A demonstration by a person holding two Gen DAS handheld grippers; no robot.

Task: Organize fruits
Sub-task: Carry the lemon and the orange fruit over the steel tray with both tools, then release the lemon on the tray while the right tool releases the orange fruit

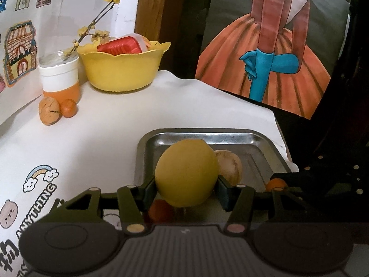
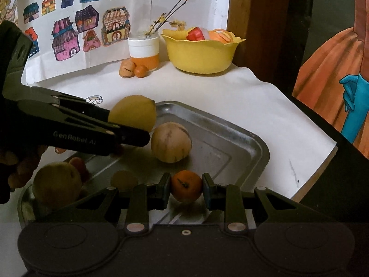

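Note:
My left gripper is shut on a yellow lemon and holds it above the metal tray. In the right wrist view the same lemon hangs over the tray's far left edge. My right gripper is shut on a small orange tangerine just above the tray floor. A tan striped melon lies in the tray, also seen behind the lemon in the left wrist view. A yellow-red fruit sits at the tray's near left.
A yellow bowl with red and orange items stands at the back of the white table. Beside it are a jar with flower twigs, a tan fruit and a small orange fruit. The table's right edge drops off.

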